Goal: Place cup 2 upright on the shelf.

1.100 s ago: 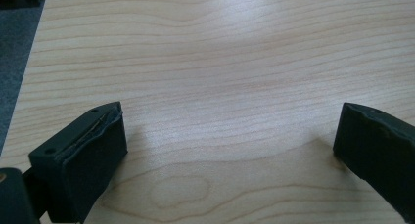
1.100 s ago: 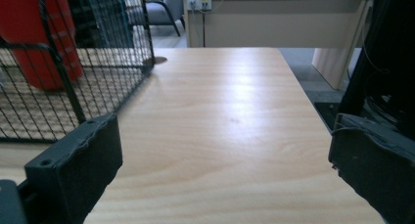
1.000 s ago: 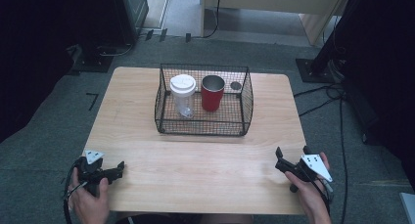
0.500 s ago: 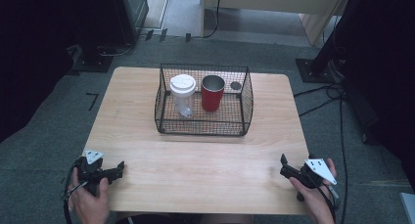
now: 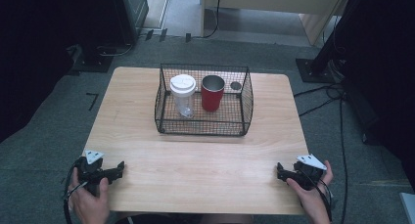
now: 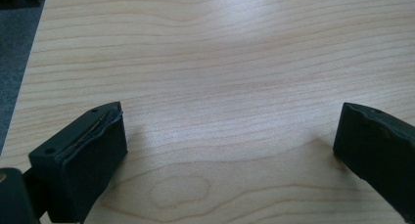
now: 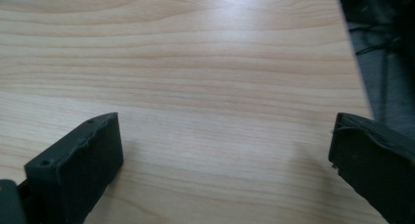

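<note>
Surface (image 5: 147, 111): pale wood grain, smooth, soft sheen ahead of the jaws. Left gripper (image 6: 230, 150): matt black jaws, pad edges rough and worn. Right gripper (image 7: 225, 155): same matt black. Well beyond the jaws, basket (image 5: 247, 99) of thin dark wire mesh; red cup (image 5: 212, 98), metallic inside; clear plastic cup (image 5: 185, 102), white lid.

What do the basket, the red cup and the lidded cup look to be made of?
Basket: black wire mesh, likely coated metal, see-through grid. Red cup: probably metal, with a grey shiny inside. Lidded cup: clear plastic body, matte white plastic lid.
</note>
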Action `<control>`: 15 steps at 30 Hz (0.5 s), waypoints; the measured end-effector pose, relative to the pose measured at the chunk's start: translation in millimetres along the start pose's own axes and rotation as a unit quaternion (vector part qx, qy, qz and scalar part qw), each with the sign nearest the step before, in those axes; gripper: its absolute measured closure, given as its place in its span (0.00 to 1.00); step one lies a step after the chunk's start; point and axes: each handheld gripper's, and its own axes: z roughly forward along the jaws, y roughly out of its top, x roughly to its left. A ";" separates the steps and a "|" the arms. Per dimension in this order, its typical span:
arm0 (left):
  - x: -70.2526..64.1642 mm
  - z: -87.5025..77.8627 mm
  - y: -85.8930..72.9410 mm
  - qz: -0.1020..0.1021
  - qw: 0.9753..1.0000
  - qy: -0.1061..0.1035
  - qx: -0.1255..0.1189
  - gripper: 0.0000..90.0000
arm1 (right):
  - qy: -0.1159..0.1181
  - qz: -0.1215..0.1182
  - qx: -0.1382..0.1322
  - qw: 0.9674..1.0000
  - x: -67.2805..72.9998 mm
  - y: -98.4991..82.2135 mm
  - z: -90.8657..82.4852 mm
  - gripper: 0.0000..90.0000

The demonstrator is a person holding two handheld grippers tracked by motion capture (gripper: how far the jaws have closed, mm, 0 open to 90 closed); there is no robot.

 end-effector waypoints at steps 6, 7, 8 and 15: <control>0.0 0.0 0.0 0.000 1.000 0.000 0.000 0.00 | 0.022 0.014 0.010 1.000 -3.1 1.1 2.2 0.00; 0.0 0.0 -0.1 0.000 1.000 0.000 0.000 0.00 | 0.024 0.014 0.011 1.000 -2.6 1.5 2.5 0.00; 0.0 0.0 -0.1 0.000 1.000 0.000 0.000 0.00 | 0.025 0.013 0.011 1.000 -2.2 1.8 2.8 0.00; 0.1 -0.1 0.0 0.000 1.000 0.000 0.000 0.00 | 0.024 0.014 0.012 1.000 0.4 4.2 5.1 0.00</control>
